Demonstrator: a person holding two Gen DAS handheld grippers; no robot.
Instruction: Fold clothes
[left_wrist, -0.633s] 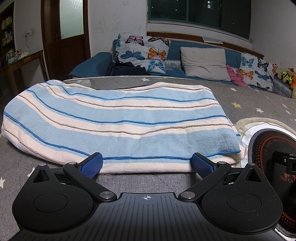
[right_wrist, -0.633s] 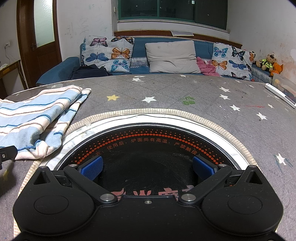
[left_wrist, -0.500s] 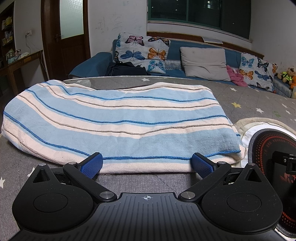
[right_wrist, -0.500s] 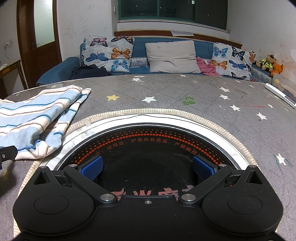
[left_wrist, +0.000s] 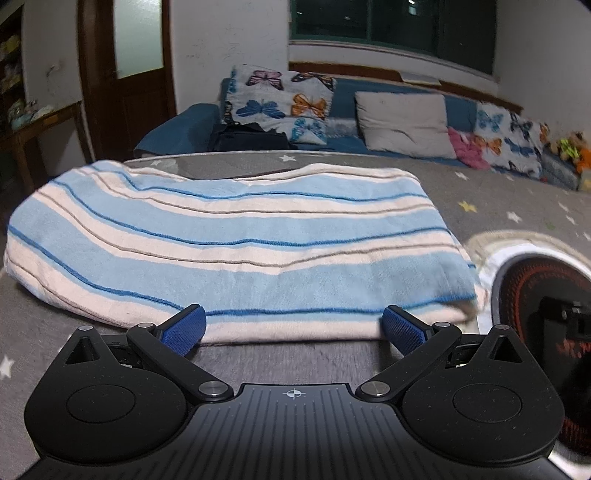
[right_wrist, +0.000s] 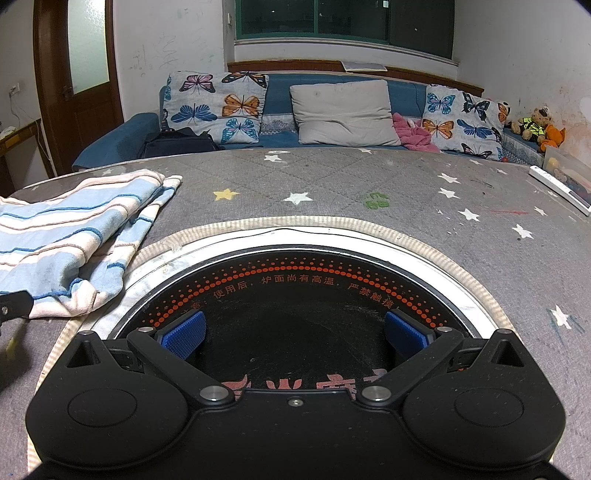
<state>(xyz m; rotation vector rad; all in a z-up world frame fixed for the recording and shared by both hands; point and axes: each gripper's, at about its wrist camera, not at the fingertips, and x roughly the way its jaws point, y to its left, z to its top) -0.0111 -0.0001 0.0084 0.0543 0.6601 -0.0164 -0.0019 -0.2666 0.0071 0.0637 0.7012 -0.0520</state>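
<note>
Table (right_wrist: 369, 177): grey star-print cover is spreading across both views; its near edge is running out of frame.
Sofa (right_wrist: 280, 96): blue, sitting behind the table, carrying butterfly cushions (right_wrist: 218, 107), a plain grey pillow (right_wrist: 343, 114) and a pink cloth (right_wrist: 413, 134).
Burner (right_wrist: 295, 295): round black plate with an orange dotted ring, set into the table — its near half is lying hidden behind the right claw's body.
Towel (left_wrist: 236, 243): blue-and-cream striped, folded, lying flat on the table just left of the burner; one corner is reaching the burner's pale rim.
Left claw (left_wrist: 293, 326): standing wide with nothing between the blue pads, hovering just short of the towel's near edge.
Right claw (right_wrist: 293, 334): also spread wide and holding nothing, hanging over the burner.
Hard to make out: the left view is slightly blurring; the soft toys (right_wrist: 535, 123) at the sofa's far end are too small to tell apart — a dark bag (right_wrist: 177, 142) is partly hiding behind the table edge.
</note>
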